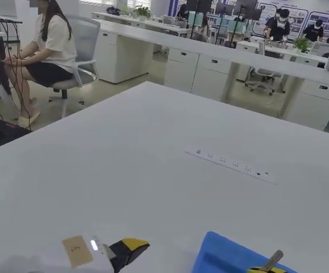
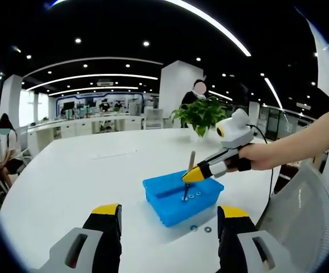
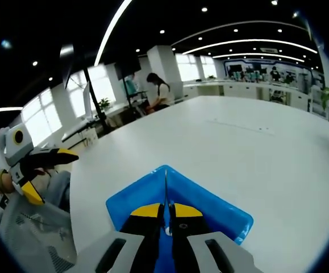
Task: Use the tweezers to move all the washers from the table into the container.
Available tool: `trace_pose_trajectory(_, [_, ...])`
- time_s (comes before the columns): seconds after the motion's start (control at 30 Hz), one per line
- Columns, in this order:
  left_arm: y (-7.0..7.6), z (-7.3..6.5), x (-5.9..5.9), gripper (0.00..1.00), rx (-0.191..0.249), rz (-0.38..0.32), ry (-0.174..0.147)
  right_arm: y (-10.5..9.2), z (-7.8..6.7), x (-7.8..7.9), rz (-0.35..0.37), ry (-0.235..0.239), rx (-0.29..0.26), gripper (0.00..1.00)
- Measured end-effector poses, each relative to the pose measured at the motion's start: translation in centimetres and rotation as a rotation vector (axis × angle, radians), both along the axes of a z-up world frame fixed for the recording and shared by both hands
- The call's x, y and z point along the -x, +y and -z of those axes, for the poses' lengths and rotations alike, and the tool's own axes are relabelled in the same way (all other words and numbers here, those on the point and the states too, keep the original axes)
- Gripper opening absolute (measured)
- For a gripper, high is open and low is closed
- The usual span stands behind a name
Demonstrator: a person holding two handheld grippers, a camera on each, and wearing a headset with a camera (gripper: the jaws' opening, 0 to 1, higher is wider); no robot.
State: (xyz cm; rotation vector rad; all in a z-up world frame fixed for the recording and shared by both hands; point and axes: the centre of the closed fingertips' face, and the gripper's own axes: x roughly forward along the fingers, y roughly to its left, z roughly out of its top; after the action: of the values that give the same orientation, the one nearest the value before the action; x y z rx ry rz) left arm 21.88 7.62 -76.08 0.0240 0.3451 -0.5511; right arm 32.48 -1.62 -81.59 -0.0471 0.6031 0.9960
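Observation:
The blue container (image 2: 175, 205) sits on the white table, and several washers (image 2: 196, 195) lie inside it. Two more washers (image 2: 200, 229) lie on the table just in front of it. My right gripper (image 2: 190, 176) is shut on the thin metal tweezers (image 2: 188, 170), whose tip points down into the container. In the right gripper view the tweezers (image 3: 165, 190) stick out between the shut jaws of my right gripper (image 3: 165, 215) over the container (image 3: 221, 213). My left gripper (image 2: 169, 223) is open and holds nothing, a little short of the container. In the head view the container (image 1: 224, 259) is at the bottom edge.
A power strip (image 1: 229, 164) lies flat on the white table (image 1: 153, 148) beyond the work. My left gripper (image 3: 39, 165) hangs off the table's side. A potted plant (image 2: 201, 116) stands at the far end. People sit at other desks.

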Motion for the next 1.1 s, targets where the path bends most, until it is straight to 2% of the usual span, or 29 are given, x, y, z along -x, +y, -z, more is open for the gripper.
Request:
trace_pose_trajectory(0.17, [-0.1, 0.1, 0.0, 0.69, -0.002, 0.003, 0.004, -0.3, 0.6, -0.2, 0.001, -0.004, 0.022, 0.03])
trace_pose_trajectory(0.37, [-0.1, 0.2, 0.0, 0.68, -0.006, 0.003, 0.007, -0.3, 0.5, -0.4, 0.011, 0.01, -0.004, 0.03])
trace_pose_trajectory(0.47, [-0.2, 0.0, 0.0, 0.69, 0.008, 0.008, -0.001, -0.4, 0.4, -0.3, 0.014, 0.008, -0.006, 0.03])
trace_pose_trajectory(0.5, [-0.4, -0.2, 0.0, 0.7, 0.019, 0.015, -0.008, -0.6, 0.2, -0.4, 0.025, 0.002, -0.013, 0.03])
trace_pose_trajectory(0.6, [-0.9, -0.5, 0.2, 0.7, 0.035, 0.041, -0.016, -1.1, -0.6, -0.8, 0.073, 0.022, -0.077, 0.03])
trace_pose_trajectory(0.73, [-0.7, -0.5, 0.2, 0.7, 0.034, 0.031, -0.015, -2.3, -1.5, -1.0, 0.099, 0.028, -0.109, 0.04])
trace_pose_trajectory(0.83, [-0.6, -0.7, 0.1, 0.71, 0.053, 0.028, -0.023, -2.7, -2.2, -0.8, 0.114, 0.022, -0.124, 0.04])
trace_pose_trajectory(1.03, [-0.4, -0.2, 0.0, 0.69, 0.023, 0.019, -0.005, -2.9, -4.0, 0.1, 0.137, 0.019, -0.189, 0.04])
trace_pose_trajectory(1.1, [-0.4, -0.1, 0.1, 0.68, 0.024, 0.023, -0.002, -2.7, -4.5, 0.6, 0.135, 0.02, -0.208, 0.04])
